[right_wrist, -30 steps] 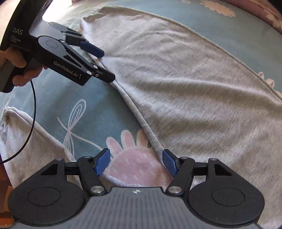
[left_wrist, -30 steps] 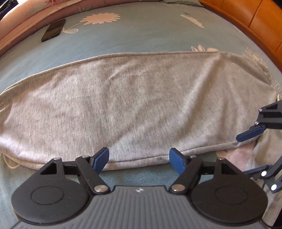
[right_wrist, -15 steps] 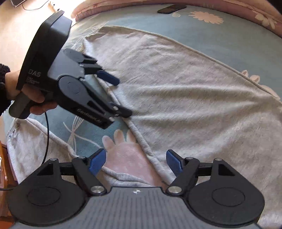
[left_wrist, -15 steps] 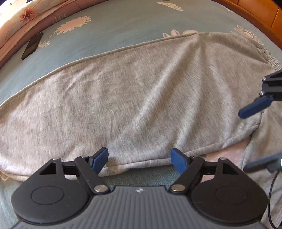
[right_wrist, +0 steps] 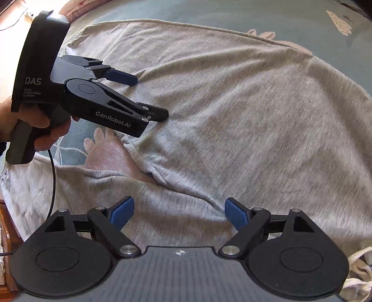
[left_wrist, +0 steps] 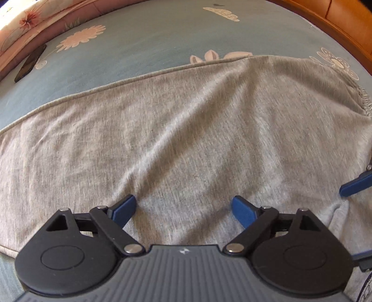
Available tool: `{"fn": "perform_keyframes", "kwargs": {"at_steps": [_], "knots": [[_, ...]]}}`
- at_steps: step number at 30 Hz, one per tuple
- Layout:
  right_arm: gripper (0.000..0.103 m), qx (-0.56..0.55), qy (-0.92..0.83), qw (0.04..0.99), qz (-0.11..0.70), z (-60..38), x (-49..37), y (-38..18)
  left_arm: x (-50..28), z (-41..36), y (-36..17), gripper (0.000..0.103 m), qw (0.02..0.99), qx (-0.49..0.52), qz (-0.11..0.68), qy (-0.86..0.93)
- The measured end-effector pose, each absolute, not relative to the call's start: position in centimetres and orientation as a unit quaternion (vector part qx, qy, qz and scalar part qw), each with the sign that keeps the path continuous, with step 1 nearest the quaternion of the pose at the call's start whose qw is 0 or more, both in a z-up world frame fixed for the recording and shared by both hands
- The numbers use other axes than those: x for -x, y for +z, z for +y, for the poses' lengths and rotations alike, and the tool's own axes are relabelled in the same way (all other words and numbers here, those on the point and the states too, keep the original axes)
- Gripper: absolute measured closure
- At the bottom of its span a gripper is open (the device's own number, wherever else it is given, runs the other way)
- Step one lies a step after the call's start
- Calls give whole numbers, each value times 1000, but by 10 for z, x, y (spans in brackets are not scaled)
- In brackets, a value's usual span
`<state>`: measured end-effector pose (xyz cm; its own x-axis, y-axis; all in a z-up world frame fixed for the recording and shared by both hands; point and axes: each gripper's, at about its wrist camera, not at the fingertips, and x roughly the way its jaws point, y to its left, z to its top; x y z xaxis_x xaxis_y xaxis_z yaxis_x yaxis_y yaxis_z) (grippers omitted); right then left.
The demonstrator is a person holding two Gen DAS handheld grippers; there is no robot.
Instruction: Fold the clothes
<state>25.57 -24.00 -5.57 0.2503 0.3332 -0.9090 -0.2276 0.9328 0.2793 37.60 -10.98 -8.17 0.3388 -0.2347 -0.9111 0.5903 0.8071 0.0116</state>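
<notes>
A heather-grey knit garment [left_wrist: 186, 144] of soft jersey lies spread across the bed [left_wrist: 144, 46], its cloth crossed by shallow diagonal creases and edged by a narrow stitched hem along its far side. The bed wears a smooth blue-grey sheet printed with pale pink and cream flowers [left_wrist: 81, 39]; a pink hand-shaped motif [right_wrist: 104, 148] shows where the garment's edge folds back. One slim black rectangular phone [left_wrist: 30, 64] rests on the sheet near the far left, well apart from the garment. A polished orange-brown wooden bed frame [left_wrist: 337, 21] curves along the right.

Two sets of tongs are in play, each of matte black plastic with blue rubber-like pads and round silver rivets. The left tongs [left_wrist: 183, 208] stand wide, their pads over the near part of the garment with nothing between them. The right tongs [right_wrist: 179, 210] are likewise spread wide above a ridge of bunched grey cloth, holding nothing. From the right wrist view the left tool's body reads "DAS Data Acquisition System" and its arm "GenRobot.AI"; a hand [right_wrist: 44, 130] wraps its grey handle and a thin black cable [right_wrist: 52, 185] hangs below.
</notes>
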Motion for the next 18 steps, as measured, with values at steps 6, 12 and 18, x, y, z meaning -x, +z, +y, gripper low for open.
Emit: {"fn": "perform_keyframes", "kwargs": {"at_steps": [6, 12, 18], "knots": [[14, -56, 72, 839, 536, -302, -266, -39, -360, -122, -49, 14, 816, -152, 476, -289], [12, -68, -35, 806, 586, -373, -251, -75, -331, -182, -43, 14, 789, -161, 452, -383], [12, -63, -47, 824, 561, -390, -264, -73, -313, -217, -81, 12, 730, -153, 529, -404]]}}
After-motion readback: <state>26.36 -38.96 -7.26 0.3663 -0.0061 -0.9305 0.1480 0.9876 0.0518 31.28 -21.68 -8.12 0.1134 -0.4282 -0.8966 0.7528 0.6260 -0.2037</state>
